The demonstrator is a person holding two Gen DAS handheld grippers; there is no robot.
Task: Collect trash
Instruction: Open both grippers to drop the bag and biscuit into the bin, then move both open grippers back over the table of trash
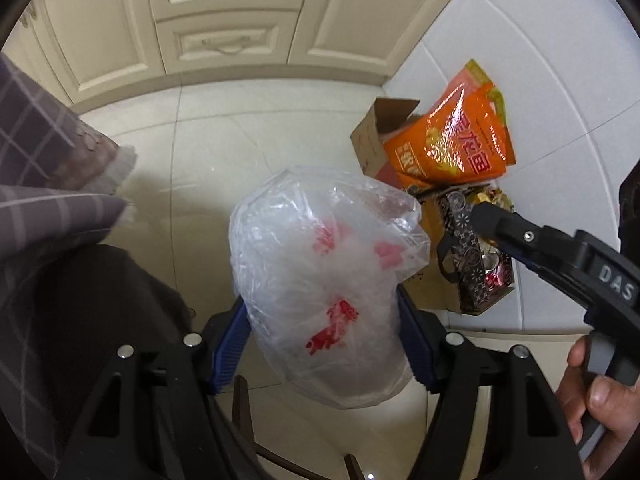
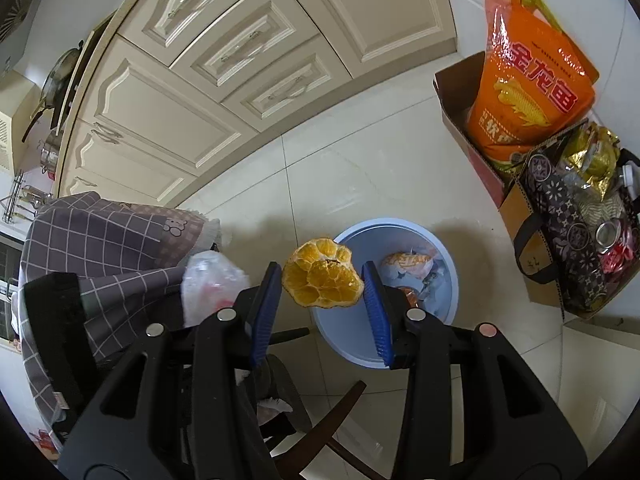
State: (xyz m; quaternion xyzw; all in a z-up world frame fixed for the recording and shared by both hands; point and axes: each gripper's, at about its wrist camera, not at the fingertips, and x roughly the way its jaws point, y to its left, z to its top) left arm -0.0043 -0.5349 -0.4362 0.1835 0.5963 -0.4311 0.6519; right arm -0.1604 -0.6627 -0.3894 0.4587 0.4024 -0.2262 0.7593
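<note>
My left gripper (image 1: 322, 312) is shut on a crumpled clear plastic bag (image 1: 324, 276) with red print, held above the floor; the bag also shows in the right wrist view (image 2: 212, 284). My right gripper (image 2: 320, 280) is shut on an orange peel (image 2: 322, 276), held just left of and above a light blue trash bin (image 2: 452, 280). The bin stands on the tiled floor and holds some wrappers (image 2: 408, 266). The right gripper also shows at the right of the left wrist view (image 1: 484, 216).
A cardboard box (image 2: 456, 92) with an orange rice bag (image 2: 528, 80) and a patterned tote (image 2: 560, 216) of cans stand by the right wall. Cream cabinets (image 2: 208, 60) are behind. A table with a checked cloth (image 2: 104, 240) is at left; a chair (image 2: 320, 420) is below.
</note>
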